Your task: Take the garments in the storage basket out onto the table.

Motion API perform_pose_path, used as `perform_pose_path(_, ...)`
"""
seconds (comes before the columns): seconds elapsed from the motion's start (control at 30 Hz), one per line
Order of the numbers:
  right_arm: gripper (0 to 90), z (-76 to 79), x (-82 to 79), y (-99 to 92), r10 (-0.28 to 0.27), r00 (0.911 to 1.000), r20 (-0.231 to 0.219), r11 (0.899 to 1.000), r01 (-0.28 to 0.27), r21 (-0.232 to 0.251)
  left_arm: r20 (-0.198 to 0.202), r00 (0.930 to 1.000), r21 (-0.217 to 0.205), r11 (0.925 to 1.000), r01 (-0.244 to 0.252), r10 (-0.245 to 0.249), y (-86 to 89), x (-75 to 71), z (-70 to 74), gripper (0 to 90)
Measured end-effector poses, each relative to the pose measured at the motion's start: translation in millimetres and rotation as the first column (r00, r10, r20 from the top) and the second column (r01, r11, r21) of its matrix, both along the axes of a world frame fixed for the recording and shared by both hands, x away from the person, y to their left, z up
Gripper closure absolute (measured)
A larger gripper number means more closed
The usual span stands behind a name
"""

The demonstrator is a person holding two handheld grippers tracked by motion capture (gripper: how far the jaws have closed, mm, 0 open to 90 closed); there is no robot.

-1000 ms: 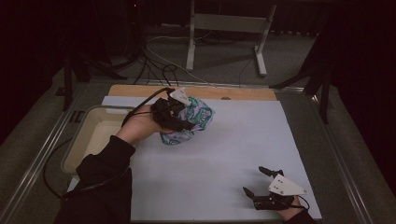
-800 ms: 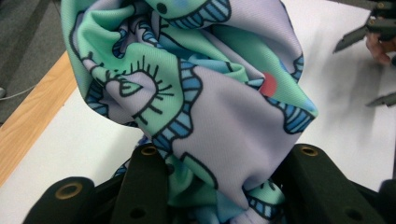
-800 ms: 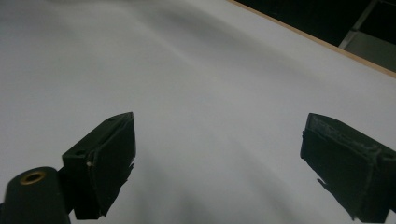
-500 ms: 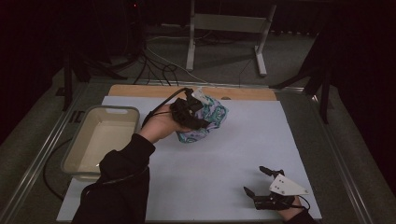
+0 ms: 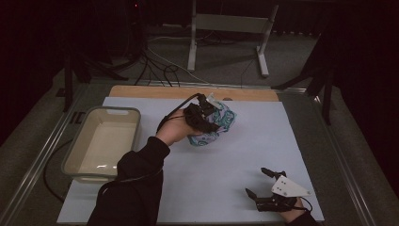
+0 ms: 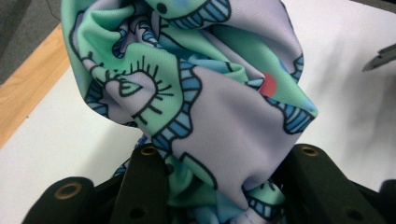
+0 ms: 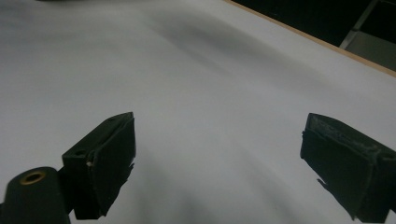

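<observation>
- the left gripper [image 5: 203, 115] is pinched tight on a bunched patterned cloth [image 5: 214, 127]; the left gripper view has the printed fabric [image 6: 196, 93] wadded between the two black jaws and spilling up over them.
- compared with a second ago, the left hand and its bundle have travelled away from the white bin [image 5: 75, 155] at the table's left and toward the middle of the white table cover [image 5: 211, 183], sinking a little on the way.
- the cloth now hangs just above the cover, its lower folds touching it or close to it; which, i cannot tell.
- my reading: the cloth is being carried out to the open middle of the cover to be set down, probably for spreading or folding.
- the right gripper [image 5: 261, 181] lies low at the near right corner, jaws spread wide and empty, in the same spot as before; its own view looks across bare cover between the two pads.
- it would likely have to come in next to take a second hold.
</observation>
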State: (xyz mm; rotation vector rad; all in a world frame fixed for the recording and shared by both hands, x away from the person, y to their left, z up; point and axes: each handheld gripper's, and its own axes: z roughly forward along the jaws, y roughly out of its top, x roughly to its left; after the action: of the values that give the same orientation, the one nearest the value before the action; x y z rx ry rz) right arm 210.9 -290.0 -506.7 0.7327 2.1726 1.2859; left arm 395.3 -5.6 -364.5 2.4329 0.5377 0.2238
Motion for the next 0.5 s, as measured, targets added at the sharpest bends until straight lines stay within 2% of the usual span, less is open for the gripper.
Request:
perform_pose_path(0.07, 10.5, 0.1, -0.1, 0.2, 0.002, 1.0, 0.001, 1.0, -0.002, -0.002, 0.003, 0.9999, 0.01, 0.9999, -0.01, 0.01, -3.2, 1.9, -4.0, 64.7)
perform_pose_path(0.27, 10.5, 0.2, -0.2, -0.6, -0.002, 1.0, -0.007, 1.0, 0.002, 0.004, -0.024, 0.9993, -0.019, 0.9994, -0.029, 0.028, -12.2, 7.9, -15.2, 64.6)
perform_pose_path(0.37, 10.5, -0.1, -0.1, -0.5, -0.002, 1.0, 0.002, 1.0, 0.002, 0.003, -0.036, 0.9987, -0.016, 0.9992, -0.036, 0.036, -18.0, 11.1, -23.4, 64.6)
perform_pose_path(0.5, 10.5, -0.1, 0.4, -1.0, -0.003, 1.0, 0.003, 1.0, 0.003, 0.008, -0.029, 0.9982, 0.011, 0.9986, -0.052, 0.052, -27.1, 14.5, -35.0, 64.2)
